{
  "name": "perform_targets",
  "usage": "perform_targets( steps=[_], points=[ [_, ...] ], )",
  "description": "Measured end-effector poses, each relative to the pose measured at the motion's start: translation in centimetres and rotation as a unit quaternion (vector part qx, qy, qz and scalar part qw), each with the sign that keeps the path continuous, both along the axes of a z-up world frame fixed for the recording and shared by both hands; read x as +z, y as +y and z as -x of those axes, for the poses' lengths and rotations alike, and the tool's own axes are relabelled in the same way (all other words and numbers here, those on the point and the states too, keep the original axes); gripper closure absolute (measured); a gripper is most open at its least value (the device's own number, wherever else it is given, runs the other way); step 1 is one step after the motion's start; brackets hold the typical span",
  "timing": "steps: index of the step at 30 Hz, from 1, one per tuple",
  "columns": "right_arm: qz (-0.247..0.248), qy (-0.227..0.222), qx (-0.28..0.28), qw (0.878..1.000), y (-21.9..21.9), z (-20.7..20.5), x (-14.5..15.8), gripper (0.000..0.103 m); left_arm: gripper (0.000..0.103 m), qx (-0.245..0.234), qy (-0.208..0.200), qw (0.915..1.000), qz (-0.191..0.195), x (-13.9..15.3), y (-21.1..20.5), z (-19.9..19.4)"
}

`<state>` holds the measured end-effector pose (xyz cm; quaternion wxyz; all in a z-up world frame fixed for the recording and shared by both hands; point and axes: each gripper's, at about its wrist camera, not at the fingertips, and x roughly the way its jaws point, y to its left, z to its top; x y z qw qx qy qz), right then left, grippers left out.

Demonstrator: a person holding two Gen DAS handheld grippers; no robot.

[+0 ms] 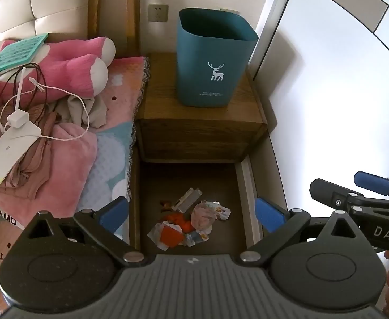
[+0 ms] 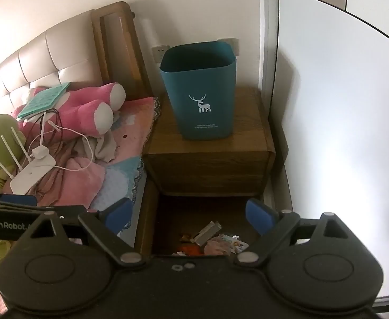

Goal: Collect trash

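We hold the left hand-held gripper (image 1: 191, 214) with its jaws spread wide and nothing between them, above the trash pile (image 1: 191, 222) that lies on the dark floor (image 1: 152, 183) in the narrow gap between the bed (image 1: 106, 143) and the white wall. The right hand-held gripper (image 2: 191, 216) is spread wide too and holds nothing. The teal bin (image 1: 210, 63) stands upright on the wooden nightstand (image 1: 162, 101), well apart from the pile and higher than it.

We judge that the first pick is not yet begun. To do it well, we should go down straight into the gap, keep the fingers away from the bed edge and the wall, and close on one piece that sits on top, such as the pink crumpled paper (image 1: 202, 216). The papers are light and loose, so a slow closing is better, or they may slide away.

The left wrist view shows almost the whole pile, with the orange wrapper (image 1: 171, 235) and the small comb-like piece (image 1: 189, 199). In the right wrist view the gripper body hides the near half of the pile. The right view shows more of the headboard (image 2: 48, 61) and the bin's inside, which looks empty as far as we see.
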<state>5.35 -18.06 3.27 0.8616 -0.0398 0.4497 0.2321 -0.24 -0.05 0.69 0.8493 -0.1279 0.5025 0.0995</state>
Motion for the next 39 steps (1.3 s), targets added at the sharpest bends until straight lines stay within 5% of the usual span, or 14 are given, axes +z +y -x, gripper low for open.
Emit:
perform_targets(
  steps=[39],
  points=[
    [0.002,-0.022,0.007,1.0,0.7,-0.2,0.0,0.01,0.001,0.002,-0.008,0.9999,-0.014,0.5,0.6,-0.8]
  ],
)
